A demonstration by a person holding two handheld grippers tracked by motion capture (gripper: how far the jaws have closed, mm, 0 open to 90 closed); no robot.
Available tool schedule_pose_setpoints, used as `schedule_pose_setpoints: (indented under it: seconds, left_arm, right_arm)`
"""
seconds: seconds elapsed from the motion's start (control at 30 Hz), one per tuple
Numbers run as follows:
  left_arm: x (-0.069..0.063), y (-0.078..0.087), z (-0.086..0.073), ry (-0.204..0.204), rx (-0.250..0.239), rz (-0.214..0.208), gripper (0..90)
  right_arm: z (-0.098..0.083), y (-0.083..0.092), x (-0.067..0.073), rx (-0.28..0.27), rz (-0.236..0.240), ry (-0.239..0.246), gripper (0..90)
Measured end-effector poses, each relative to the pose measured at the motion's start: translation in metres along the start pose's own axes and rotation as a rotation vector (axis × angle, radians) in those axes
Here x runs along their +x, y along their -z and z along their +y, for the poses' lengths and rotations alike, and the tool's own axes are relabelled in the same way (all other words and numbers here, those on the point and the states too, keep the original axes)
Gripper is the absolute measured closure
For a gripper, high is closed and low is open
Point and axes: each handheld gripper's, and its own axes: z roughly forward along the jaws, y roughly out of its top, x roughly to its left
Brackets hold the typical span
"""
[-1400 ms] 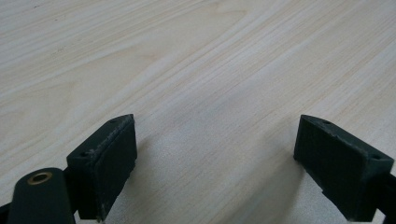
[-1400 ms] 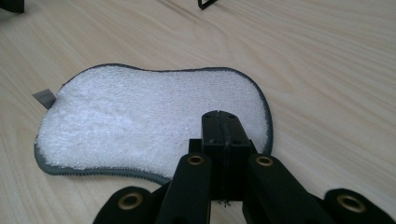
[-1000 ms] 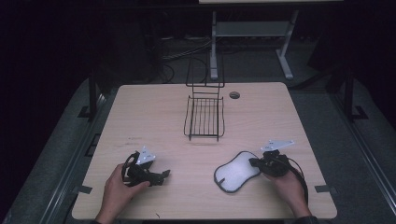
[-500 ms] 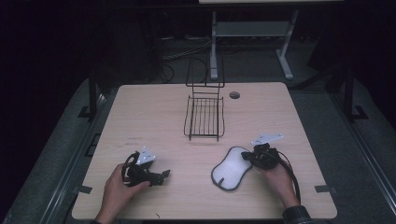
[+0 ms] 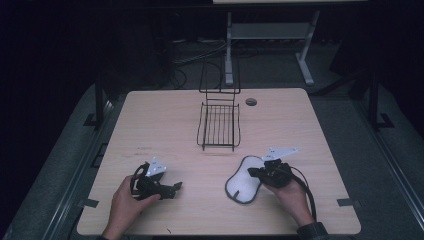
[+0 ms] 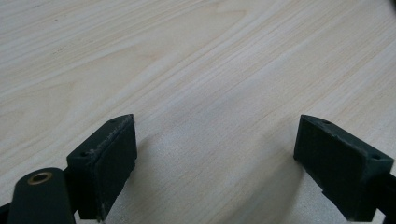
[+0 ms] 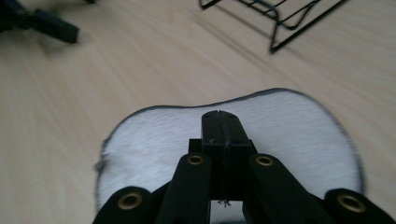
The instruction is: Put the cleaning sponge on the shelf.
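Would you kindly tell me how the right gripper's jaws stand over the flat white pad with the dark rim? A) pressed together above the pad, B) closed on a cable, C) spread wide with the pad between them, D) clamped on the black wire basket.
A: in the right gripper view the right gripper shows both black jaws shut against each other above the flat white pad with the dark rim.

Dim room, lit tabletop, soft gripper views.
High view: table [image 5: 165, 125] evenly lit, surroundings near black. Right gripper view motion-blurred, wire rack [image 7: 275, 14] smeared; left gripper view sharp, soft shadows under jaws.
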Motion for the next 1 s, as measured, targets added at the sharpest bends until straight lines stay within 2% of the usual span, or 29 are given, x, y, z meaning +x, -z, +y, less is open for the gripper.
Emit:
schedule_pose_setpoints:
  seconds: [0.03, 0.13, 0.47, 0.63, 1.0]
  left_arm:
    - [0.000, 0.000, 0.000, -0.001, 0.000, 0.001, 12.5]
    - [0.000, 0.000, 0.000, 0.000, 0.000, 0.000, 12.5]
    - [0.000, 0.000, 0.000, -0.001, 0.000, 0.000, 12.5]
    - [0.000, 0.000, 0.000, -0.001, 0.000, 0.001, 12.5]
    - [0.000, 0.000, 0.000, 0.000, 0.000, 0.000, 12.5]
  right_arm:
    - [-0.002, 0.000, 0.008, 0.013, 0.009, 0.011, 89.8]
    - [-0.004, 0.001, 0.017, 0.016, 0.021, 0.021, 89.8]
    - [-0.013, -0.004, 0.037, 0.055, 0.057, 0.040, 89.8]
    - [-0.017, -0.007, 0.040, 0.084, 0.062, 0.045, 89.8]
    - [-0.021, -0.002, 0.036, 0.090, 0.046, 0.031, 89.8]
